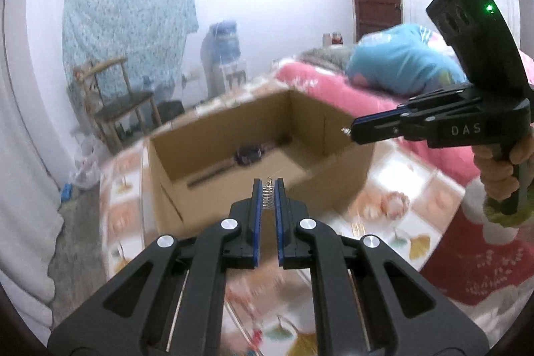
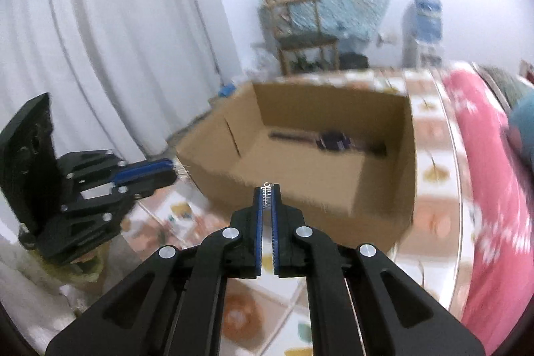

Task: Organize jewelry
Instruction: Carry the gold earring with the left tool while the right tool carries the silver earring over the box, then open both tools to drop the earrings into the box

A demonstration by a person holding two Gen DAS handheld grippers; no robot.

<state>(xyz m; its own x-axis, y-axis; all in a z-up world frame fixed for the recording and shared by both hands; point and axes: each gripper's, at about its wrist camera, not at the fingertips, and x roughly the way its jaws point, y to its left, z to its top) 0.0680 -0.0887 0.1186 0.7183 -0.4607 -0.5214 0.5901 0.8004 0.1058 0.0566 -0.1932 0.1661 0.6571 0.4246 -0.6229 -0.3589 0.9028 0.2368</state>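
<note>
My left gripper (image 1: 268, 191) jaws pinch a silvery jewelry piece (image 1: 269, 196); my right gripper (image 2: 267, 194) jaws clamp another silvery piece (image 2: 266, 193), both above the cardboard box (image 1: 213, 135) on the bed (image 1: 383, 212).

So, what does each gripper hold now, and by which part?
Each holds a small silvery jewelry piece at the jaw tips: left gripper, right gripper. Which part is gripped cannot be told.

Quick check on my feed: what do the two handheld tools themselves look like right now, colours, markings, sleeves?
Both the left tool and the right tool are matte black, with blue finger pads and round silver pivot pins. From the left camera, the right tool shows white "DAS" lettering, a green light and a pistol handle; the sleeve looks red with a knitted cuff.
</note>
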